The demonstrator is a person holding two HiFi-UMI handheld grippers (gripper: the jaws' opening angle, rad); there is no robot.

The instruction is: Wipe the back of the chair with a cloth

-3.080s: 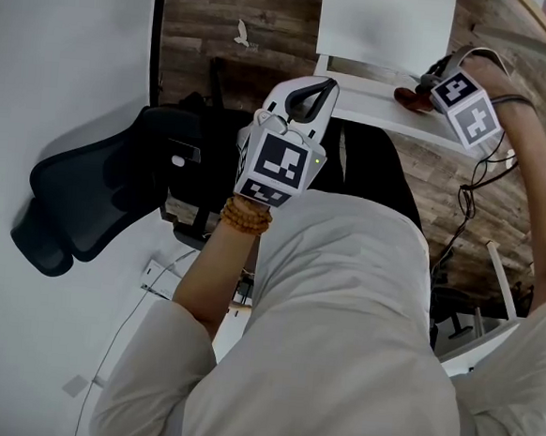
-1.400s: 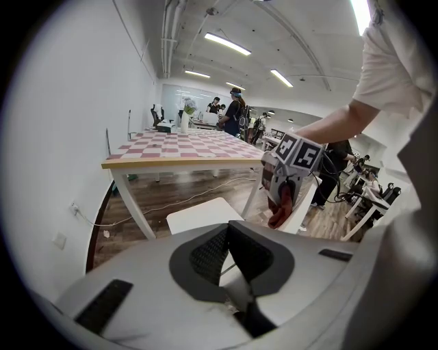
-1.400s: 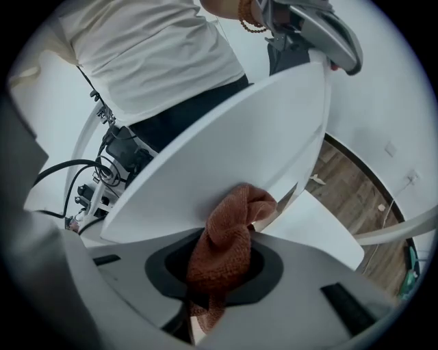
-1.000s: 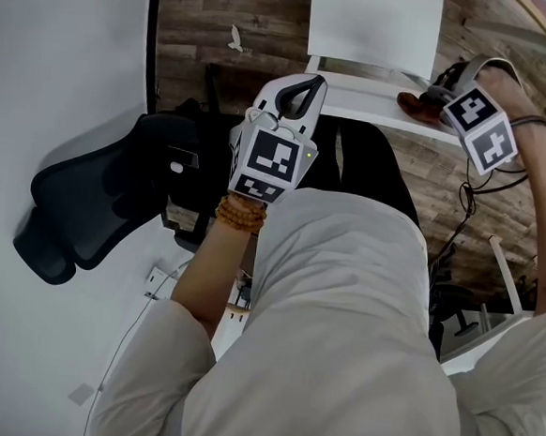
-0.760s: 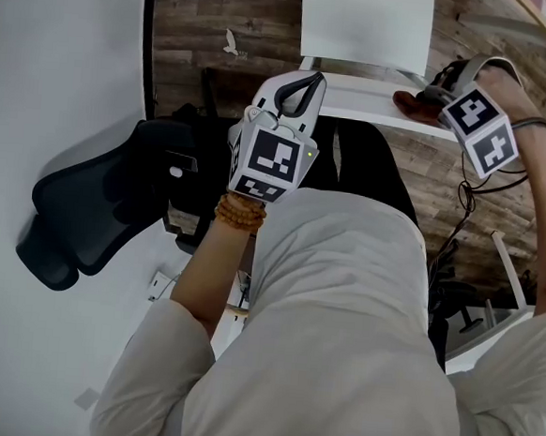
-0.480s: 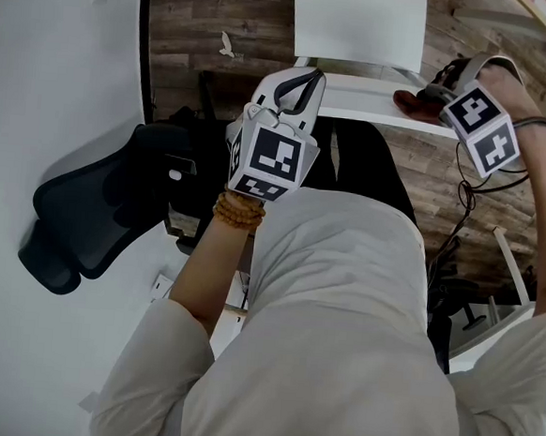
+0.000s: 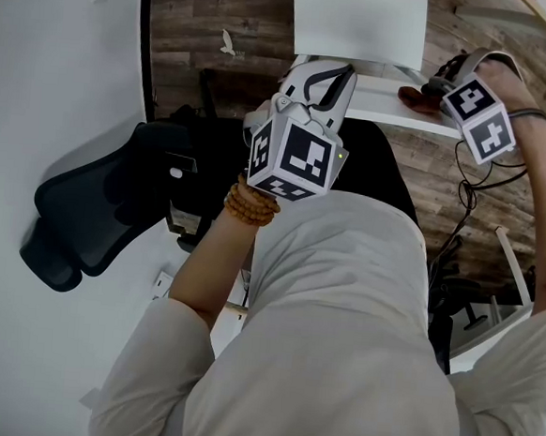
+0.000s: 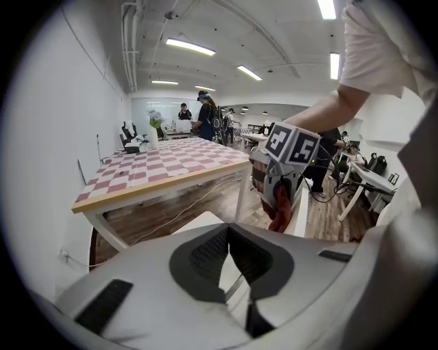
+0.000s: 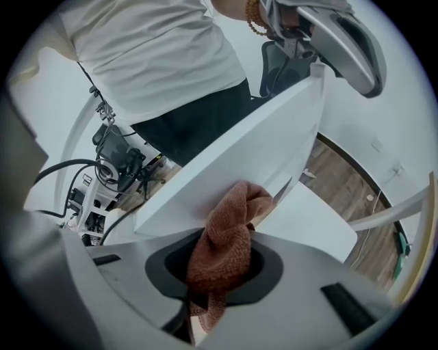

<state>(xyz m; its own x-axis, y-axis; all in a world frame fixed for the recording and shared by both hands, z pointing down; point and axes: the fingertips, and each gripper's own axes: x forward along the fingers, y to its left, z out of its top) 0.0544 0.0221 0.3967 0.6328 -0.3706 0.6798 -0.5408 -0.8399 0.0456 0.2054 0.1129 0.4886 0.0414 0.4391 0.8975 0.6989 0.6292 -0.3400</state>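
One cloth (image 9: 231,222), clamped in right gripper (image 9: 220,263), touches chair back (image 9: 226,154).

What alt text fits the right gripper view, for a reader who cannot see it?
The right gripper has its jaws shut on a rust-brown terry cloth, holding it against the edge of a flat white chair back. Behind are the person's white shirt and dark trousers, with the left gripper at the upper right.
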